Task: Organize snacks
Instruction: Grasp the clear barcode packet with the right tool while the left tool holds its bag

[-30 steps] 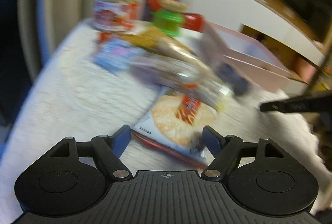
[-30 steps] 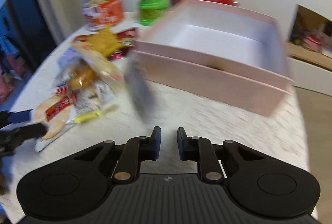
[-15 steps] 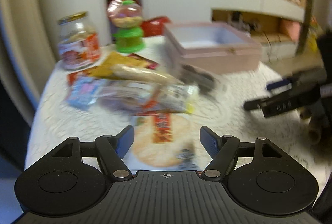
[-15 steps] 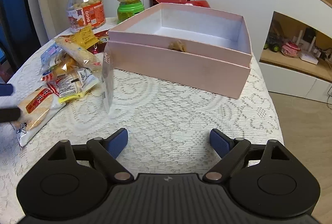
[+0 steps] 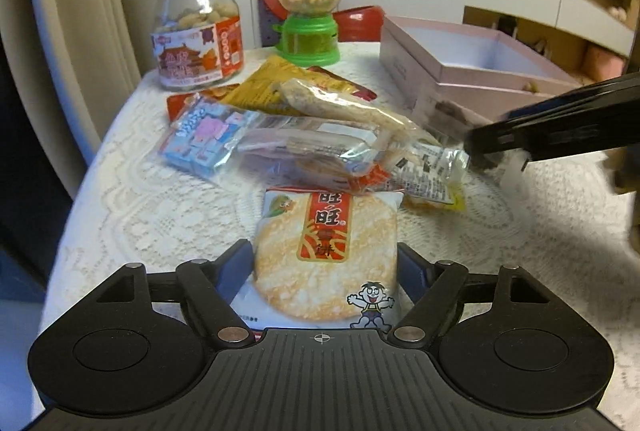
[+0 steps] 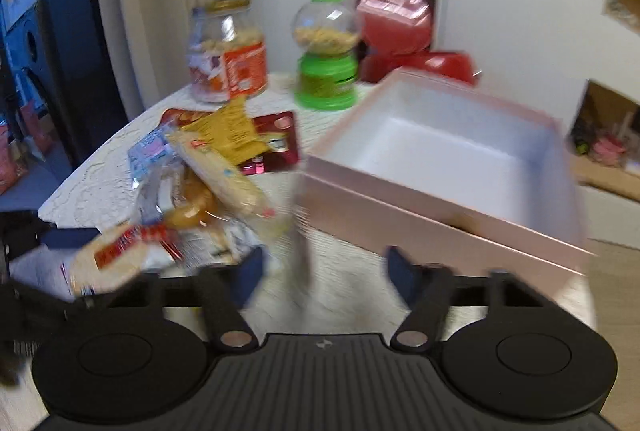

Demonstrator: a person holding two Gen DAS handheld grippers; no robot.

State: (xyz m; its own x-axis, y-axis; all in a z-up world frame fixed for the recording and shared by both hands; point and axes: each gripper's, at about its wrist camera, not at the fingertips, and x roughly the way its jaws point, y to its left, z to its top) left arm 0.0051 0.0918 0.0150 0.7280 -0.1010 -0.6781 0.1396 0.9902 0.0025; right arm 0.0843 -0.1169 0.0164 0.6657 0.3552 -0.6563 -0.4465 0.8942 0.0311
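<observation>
A round rice-cracker packet (image 5: 326, 255) lies on the lace tablecloth between the fingers of my left gripper (image 5: 325, 269). Its jaws are opening and stand wide beside the packet's edges. Behind it is a pile of snack packets (image 5: 320, 135). My right gripper (image 6: 325, 271) is blurred and its jaws are closing, with a thin grey packet (image 6: 302, 255) standing edge-on in the gap, apart from both pads. In the left wrist view the right gripper (image 5: 540, 127) reaches in from the right towards the pile's end. The open pink box (image 6: 440, 223) stands to the right.
A glass jar of biscuits (image 5: 196, 31), a green candy dispenser (image 5: 310, 19) and a red tin (image 6: 420, 65) stand at the back of the round table (image 5: 132, 215). The pink box (image 5: 420, 71) takes up the right side. The table's edge curves close on the left.
My left gripper has closed in around the rice-cracker packet. My right gripper went from shut to wide open, now narrows, and has swung left to the thin grey packet.
</observation>
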